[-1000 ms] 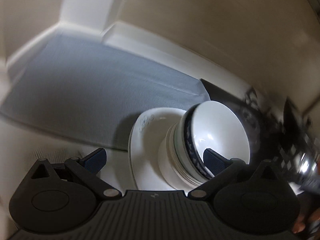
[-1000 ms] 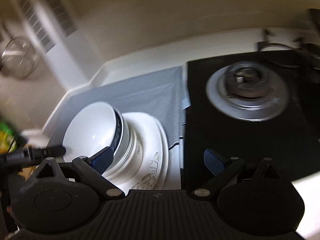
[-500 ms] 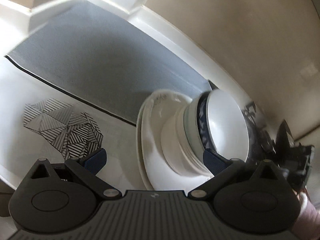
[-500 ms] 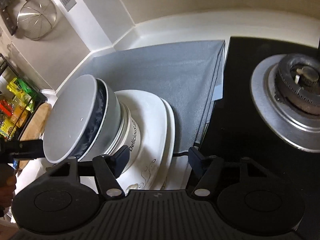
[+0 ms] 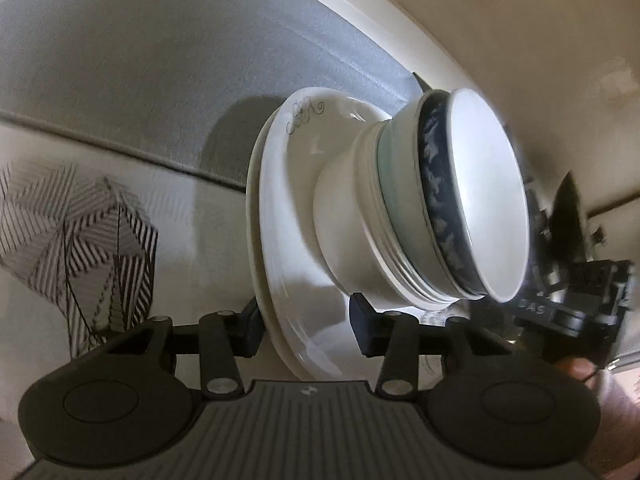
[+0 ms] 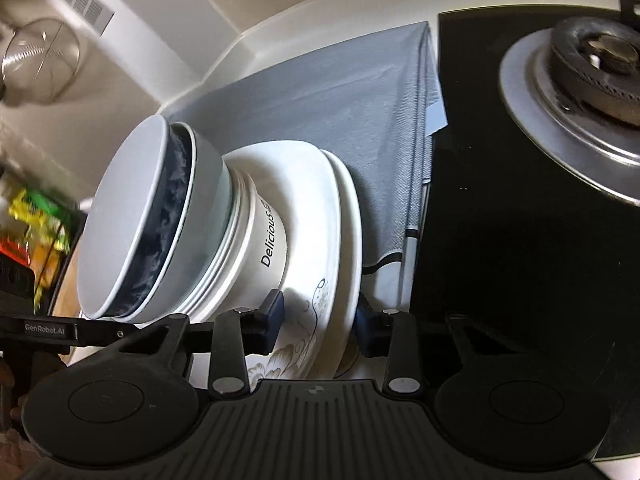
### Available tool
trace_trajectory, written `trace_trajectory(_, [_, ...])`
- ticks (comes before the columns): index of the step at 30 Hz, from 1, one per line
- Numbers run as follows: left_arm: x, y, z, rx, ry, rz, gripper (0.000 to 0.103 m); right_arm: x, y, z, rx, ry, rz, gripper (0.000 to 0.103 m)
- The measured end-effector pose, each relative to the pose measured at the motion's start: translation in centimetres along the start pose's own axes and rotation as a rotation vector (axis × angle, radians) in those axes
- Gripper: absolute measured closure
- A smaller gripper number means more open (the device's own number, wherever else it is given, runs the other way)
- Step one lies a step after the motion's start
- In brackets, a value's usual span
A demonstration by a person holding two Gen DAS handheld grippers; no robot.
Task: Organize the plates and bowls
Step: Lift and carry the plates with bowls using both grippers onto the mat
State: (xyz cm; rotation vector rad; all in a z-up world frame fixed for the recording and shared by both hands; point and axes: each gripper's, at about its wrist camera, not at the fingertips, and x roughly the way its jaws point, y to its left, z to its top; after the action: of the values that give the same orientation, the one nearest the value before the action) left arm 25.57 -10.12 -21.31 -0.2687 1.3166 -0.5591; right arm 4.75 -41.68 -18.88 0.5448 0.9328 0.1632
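A stack of white plates (image 5: pixel 276 216) carries several nested bowls (image 5: pixel 472 196), the upper ones white with a dark blue band. My left gripper (image 5: pixel 304 328) is shut on the plates' near rim, one finger on each face. In the right wrist view the same plates (image 6: pixel 332 240) and bowls (image 6: pixel 160 232), one marked "Delicious", sit between my right gripper's (image 6: pixel 318 322) fingers, which are shut on the opposite rim. Both views are rolled, so the stack looks tipped sideways.
A grey mat (image 6: pixel 328 92) covers the white counter (image 5: pixel 200 248) beneath the stack. A black hob with a gas burner (image 6: pixel 584 52) lies to the right. A patterned patch (image 5: pixel 80 232) marks the counter. A wire strainer (image 6: pixel 40 60) hangs on the wall; food packets (image 6: pixel 32 220) lie at left.
Both grippers have closed from wide open onto the plate rims, one on each side. Both views have rolled and moved closer to the stack.
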Motion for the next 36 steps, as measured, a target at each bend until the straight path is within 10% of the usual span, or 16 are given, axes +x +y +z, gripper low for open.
trace_trajectory(22, [4.5, -1.7, 8.5, 0.112, -0.088, 0.116, 0.052, 3.6, -0.6, 5.7, 0.035, -0.101, -0.078, 0.064])
trace_trajectory(27, [1.9, -5.3, 6.9, 0.234, -0.197, 0.296, 0.01, 3.6, -0.4, 6.1, 0.033, -0.084, -0.09, 0.061])
trace_trajectory(33, [-0.7, -10.0, 3.4, 0.316, -0.287, 0.54, 0.0, -0.1, 3.7, 4.6, -0.212, -0.163, -0.25, 0.013])
trace_trajectory(36, [-1.3, -11.0, 2.0, 0.257, -0.277, 0.604, 0.0, -1.8, 6.1, 2.9, -0.306, -0.179, -0.309, 0.007])
